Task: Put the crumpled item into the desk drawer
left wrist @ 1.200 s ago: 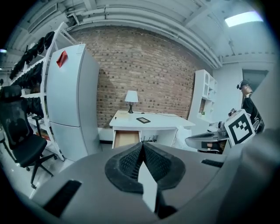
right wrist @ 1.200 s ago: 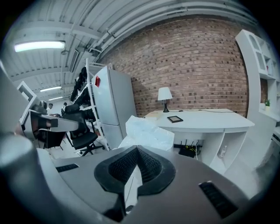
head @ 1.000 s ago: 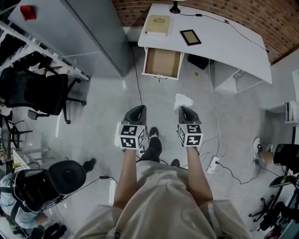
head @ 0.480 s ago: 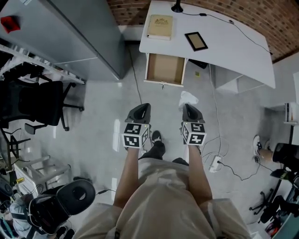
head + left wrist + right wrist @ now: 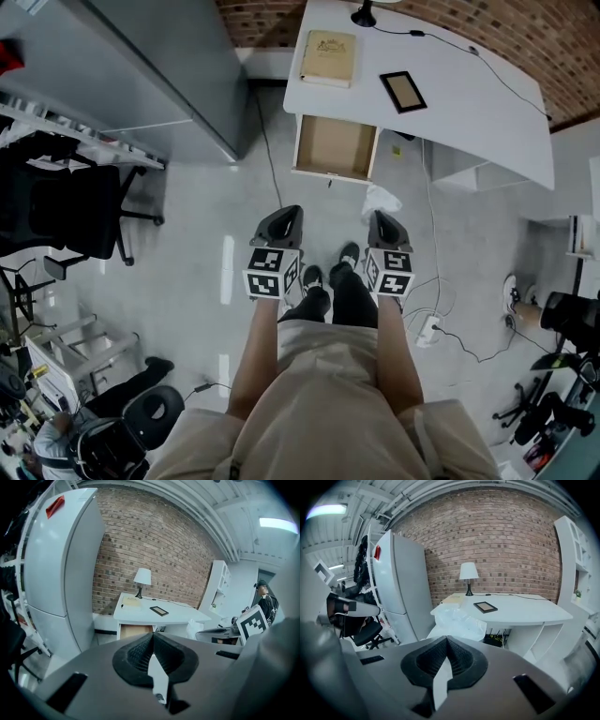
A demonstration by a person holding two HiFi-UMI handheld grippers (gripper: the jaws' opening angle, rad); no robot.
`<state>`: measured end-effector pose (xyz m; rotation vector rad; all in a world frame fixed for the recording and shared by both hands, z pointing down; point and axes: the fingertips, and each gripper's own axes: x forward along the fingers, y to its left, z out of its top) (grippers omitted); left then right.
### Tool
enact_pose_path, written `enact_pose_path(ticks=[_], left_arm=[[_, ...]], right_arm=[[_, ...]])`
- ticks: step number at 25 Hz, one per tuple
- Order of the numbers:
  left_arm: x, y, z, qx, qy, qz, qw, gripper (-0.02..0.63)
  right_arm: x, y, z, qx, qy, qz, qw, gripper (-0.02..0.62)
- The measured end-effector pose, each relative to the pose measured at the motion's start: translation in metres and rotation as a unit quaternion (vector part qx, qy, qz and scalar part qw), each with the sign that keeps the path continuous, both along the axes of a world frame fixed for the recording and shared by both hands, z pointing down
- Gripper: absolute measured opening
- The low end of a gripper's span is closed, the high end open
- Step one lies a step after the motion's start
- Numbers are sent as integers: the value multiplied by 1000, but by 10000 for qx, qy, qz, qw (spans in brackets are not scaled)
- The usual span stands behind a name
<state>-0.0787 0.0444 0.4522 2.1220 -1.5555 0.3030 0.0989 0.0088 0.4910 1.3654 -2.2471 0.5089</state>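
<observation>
1. Right gripper (image 5: 446,642): the fingers are pressed together, with no gap between the pads. The crumpled item (image 5: 458,622) bunches out just past the tips. I judge that a fold of it is pinched there, though the pads hide the actual nip.
2. The item is white and translucent. It is probably thin plastic film, possibly paper. It is carried in the air over the floor (image 5: 202,225), short of the desk and not yet in the drawer.
3. Left gripper (image 5: 152,638): the fingers are closed flat on each other with nothing between them. It is level with the right gripper in the head view.
4. Drawer (image 5: 336,147): pulled out from under the left end of the white surface (image 5: 469,103). The top is open and the wooden bottom is bare. Its front lip faces the person.
5. Key relation: the drawer lies ahead of the item and a little to its left. The item sits roughly in line with the drawer's right edge, with a strip of floor between them.
6. The right gripper carries the load, so the reach is its job.
7. Judged next move: go forward with a slight leftward drift and clear the front lip. Then lower the item and let the fingers part over the drawer's middle.
</observation>
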Motion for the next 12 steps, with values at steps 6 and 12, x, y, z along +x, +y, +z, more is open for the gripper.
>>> enact_pose_path(ticks=[6, 12], left_arm=[[2, -23, 15, -140, 11, -61, 9999, 15], [6, -65, 23, -265, -27, -48, 9996, 15]], right_arm=[[-6, -28, 13, -74, 73, -160, 9998, 25], [-14, -76, 22, -238, 89, -285, 9993, 25]])
